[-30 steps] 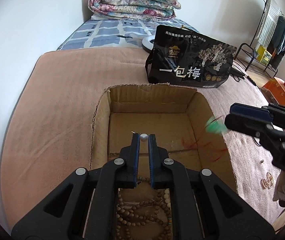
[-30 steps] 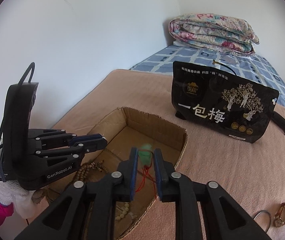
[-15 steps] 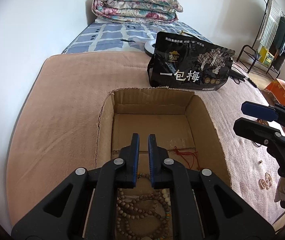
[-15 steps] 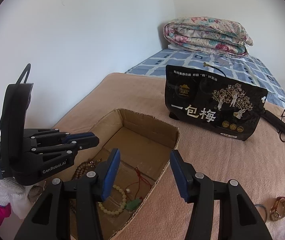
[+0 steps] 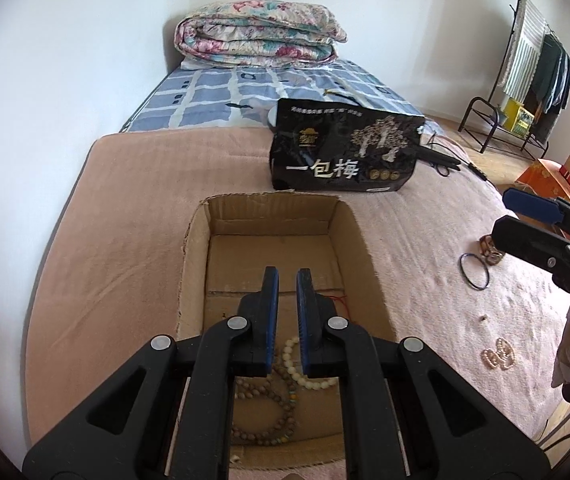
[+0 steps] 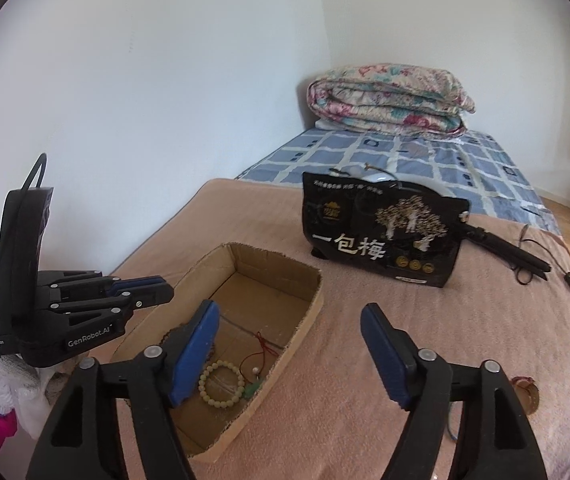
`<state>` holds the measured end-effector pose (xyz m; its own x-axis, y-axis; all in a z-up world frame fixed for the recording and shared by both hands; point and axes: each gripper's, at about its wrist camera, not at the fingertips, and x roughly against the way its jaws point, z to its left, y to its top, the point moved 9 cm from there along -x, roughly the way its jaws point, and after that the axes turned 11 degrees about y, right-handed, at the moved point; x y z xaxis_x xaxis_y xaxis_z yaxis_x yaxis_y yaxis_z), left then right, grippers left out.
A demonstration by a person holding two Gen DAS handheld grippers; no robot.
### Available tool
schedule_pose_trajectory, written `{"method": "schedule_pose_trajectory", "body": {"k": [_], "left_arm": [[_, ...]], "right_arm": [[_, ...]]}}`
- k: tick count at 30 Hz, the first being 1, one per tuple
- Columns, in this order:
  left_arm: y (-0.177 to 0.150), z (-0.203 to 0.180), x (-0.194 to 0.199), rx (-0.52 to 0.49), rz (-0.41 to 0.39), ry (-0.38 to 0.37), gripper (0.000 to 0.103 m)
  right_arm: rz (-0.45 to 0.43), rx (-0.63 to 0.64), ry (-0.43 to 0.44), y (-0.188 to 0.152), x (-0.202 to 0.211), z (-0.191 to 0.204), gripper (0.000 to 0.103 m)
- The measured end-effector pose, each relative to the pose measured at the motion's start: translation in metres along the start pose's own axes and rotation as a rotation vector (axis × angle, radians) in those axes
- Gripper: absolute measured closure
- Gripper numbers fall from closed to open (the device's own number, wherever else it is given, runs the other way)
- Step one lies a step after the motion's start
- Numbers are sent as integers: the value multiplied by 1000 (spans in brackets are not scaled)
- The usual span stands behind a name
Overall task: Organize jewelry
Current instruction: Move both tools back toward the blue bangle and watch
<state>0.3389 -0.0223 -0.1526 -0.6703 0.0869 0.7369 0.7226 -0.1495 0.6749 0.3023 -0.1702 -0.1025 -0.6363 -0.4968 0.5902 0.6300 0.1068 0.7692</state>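
An open cardboard box (image 5: pixel 269 200) lies on the pink blanket. In it lie a brown wooden bead string (image 5: pixel 269 416), a pale bead bracelet (image 6: pixel 221 384), a small pearl (image 6: pixel 256 370) and a green pendant on red cord (image 6: pixel 251 390). Above the box's near half hangs my left gripper (image 5: pixel 287 276), shut with nothing between its pads. My right gripper (image 6: pixel 289 316) hovers over the box's right rim (image 6: pixel 309 312), its jaws opening wide and holding nothing. Each gripper shows in the other's view: left gripper (image 6: pixel 163 290), right gripper (image 5: pixel 505 216).
Loose on the blanket right of the box are a dark ring bangle (image 5: pixel 474 277), a brown watch (image 6: pixel 527 392) and a pearl piece (image 5: pixel 497 358). A black printed bag (image 5: pixel 345 156) stands behind the box, with a folded quilt (image 5: pixel 257 34) beyond. The wall runs along the left.
The left gripper's tips no longer hold the small pearl. The right gripper opened and dropped the green pendant into the box. Both grippers rose and drew back from the box.
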Motion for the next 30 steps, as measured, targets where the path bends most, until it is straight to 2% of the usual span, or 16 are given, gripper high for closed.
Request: {"method": "schedule_pose_trajectory", "body": {"k": [4, 6, 7, 8, 13, 19, 22, 23, 30], "left_arm": [[0, -19, 18, -30, -18, -20, 95], [-1, -32, 27, -46, -30, -39, 74], [0, -37, 31, -51, -41, -45, 57], [0, -42, 36, -56, -53, -49, 52], [-4, -74, 48, -92, -62, -86, 52], [-10, -114, 50, -122, -47, -142, 51], [-14, -134, 49, -132, -40, -164, 32], [-16, -141, 48, -135, -39, -173, 30], [-28, -184, 33, -173, 18, -221, 29]], "right_arm": [[-48, 2, -53, 1, 36, -10, 11], [-68, -4, -77, 0, 54, -17, 5], [-78, -7, -89, 0, 63, -21, 3], [-86, -11, -101, -1, 72, -26, 0], [-102, -32, -157, -11, 110, -52, 0], [-98, -73, -227, -40, 156, -93, 0], [-98, -110, -258, -58, 177, -116, 0], [-96, -121, -265, -65, 183, -123, 0], [-65, -166, -293, -107, 208, -156, 0]]}}
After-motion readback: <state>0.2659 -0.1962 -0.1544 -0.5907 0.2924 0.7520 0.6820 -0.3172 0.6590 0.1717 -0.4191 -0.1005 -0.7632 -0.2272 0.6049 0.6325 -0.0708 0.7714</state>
